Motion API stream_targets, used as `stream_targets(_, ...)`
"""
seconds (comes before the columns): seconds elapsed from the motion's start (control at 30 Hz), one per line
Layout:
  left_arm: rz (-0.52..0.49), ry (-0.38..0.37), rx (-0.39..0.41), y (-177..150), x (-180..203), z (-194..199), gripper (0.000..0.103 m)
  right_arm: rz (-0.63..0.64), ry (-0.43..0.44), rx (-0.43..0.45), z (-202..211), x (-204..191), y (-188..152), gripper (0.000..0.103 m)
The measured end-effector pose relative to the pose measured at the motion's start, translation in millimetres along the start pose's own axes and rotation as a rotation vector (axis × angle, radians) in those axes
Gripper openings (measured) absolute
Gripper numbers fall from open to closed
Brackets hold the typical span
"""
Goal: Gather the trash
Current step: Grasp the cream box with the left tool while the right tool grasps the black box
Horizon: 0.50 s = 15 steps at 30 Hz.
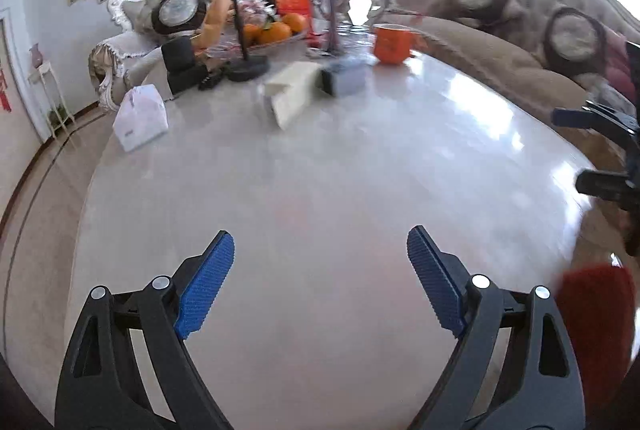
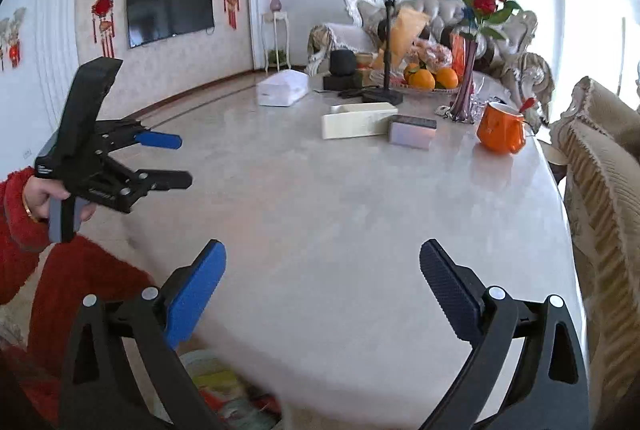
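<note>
Both tongs — left tongs and right tongs — hang spread apart and empty above the pale table, while colourful trash lies low beside its near edge — nearest the right tongs, below them.

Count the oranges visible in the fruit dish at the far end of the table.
3 oranges show in the right wrist view: front, right, and one partly hidden behind. More may be hidden behind the stand and vase.
</note>
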State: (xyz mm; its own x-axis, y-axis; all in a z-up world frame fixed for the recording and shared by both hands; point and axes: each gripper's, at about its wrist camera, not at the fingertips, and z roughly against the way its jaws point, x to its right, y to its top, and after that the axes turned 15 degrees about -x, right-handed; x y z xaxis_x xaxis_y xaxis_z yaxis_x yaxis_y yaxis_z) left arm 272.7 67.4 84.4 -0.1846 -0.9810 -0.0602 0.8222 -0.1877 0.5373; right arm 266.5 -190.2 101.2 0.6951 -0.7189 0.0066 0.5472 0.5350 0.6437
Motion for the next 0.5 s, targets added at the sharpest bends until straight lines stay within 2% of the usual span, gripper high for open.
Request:
stream_targets(0.13,0.035,-0.008,0.005,66.7,-27.8,-40.1,0.086,0.017,-0.013,-0.044,-40.4,45.6,51.7,0.093)
stream_targets(0.23,0.018,0.01,-0.005,108.2,-37.9,-74.0,0.086,0.044,-0.024,-0.09,-75.3,81.0,90.8,0.093)
stream_targets(0.37,-0.015,0.034,-0.037,150.8,-45.3,-110.6,0.086,0.182,-0.117,-0.159,-117.7,96.0,121.7,0.093)
stream_targets(0.5,-0.019,0.015,-0.055,181.3,-50.8,-137.7,0.086,0.333,-0.172,-0.227,-154.9,97.4,150.3,0.093)
